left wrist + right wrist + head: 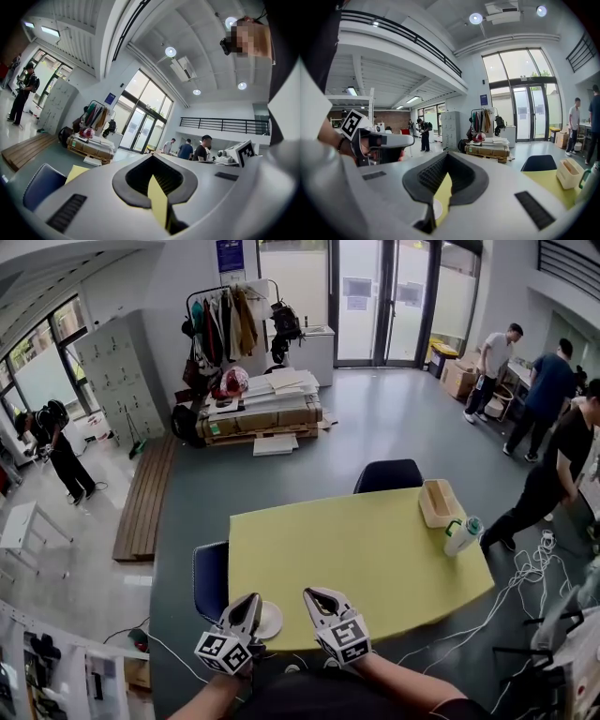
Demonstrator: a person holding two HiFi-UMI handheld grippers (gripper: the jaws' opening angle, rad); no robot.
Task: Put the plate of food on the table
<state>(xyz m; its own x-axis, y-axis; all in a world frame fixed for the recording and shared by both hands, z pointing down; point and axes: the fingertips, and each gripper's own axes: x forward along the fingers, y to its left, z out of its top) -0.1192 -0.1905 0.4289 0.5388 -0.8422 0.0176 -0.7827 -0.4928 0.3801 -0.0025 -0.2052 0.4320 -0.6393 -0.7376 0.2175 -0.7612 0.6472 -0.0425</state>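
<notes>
Left gripper [250, 601] and right gripper [315, 595] hover at the worktop's [375, 549] near edge, jaws closed on nothing. The white plate [272, 620] lies beside the left one, apparently delivered, so nothing needs holding.

The yellow table [356, 559] carried three things. A beige basket [438, 502] sat at its far right corner, with a white bottle [463, 535] with a green cap just beside it near the right edge. A white plate [269, 620] lay at the near left corner.
</notes>
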